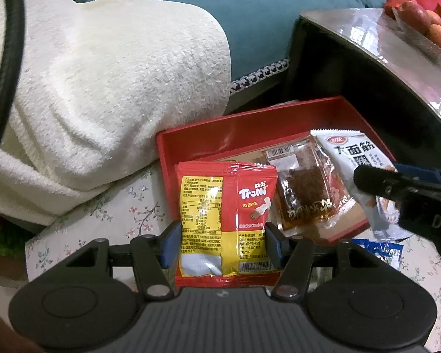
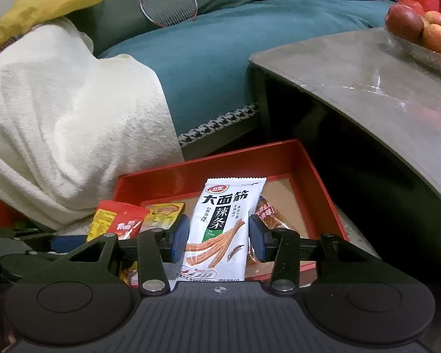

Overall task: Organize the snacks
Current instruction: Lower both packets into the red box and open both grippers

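The left hand-held gripper [image 1: 222,245] pinches a red and yellow Trolli gummy packet [image 1: 226,220] between its blue pads, at the near edge of the shallow red cardboard tray [image 1: 250,131]. The right hand-held gripper [image 2: 219,236] clamps a white spicy-strip snack packet [image 2: 223,226] upright over the same tray. A clear-wrapped brown snack [image 1: 304,188] lies inside the tray. Beyond are a white fleece blanket [image 1: 103,88], a teal sofa [image 2: 220,53] and a grey counter [image 2: 352,73].
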Motion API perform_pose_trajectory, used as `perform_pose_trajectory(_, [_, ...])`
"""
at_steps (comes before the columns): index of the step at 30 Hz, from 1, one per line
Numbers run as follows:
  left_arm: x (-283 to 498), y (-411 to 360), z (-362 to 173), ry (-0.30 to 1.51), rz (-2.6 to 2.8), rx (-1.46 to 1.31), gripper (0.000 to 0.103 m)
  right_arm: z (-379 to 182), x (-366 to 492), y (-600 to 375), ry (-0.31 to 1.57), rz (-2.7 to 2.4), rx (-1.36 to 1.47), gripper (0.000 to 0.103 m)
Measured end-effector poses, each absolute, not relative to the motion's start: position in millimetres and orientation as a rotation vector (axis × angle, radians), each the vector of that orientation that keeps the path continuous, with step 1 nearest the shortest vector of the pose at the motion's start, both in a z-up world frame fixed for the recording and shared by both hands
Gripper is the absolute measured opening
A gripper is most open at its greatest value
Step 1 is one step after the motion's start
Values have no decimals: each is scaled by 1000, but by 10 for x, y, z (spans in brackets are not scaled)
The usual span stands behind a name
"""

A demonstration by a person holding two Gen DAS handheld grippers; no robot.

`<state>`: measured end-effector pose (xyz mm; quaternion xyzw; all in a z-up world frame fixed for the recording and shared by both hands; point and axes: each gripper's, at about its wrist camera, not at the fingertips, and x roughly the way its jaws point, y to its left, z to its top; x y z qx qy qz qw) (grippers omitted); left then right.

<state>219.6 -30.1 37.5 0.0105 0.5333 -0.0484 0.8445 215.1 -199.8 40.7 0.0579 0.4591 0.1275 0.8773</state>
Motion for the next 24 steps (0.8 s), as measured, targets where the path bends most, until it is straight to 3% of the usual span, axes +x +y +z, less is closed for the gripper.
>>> perform_pose_trajectory(24, [2309,-237,318,1116,-109,-22,57,183,2264,-2008,999,243,104,58])
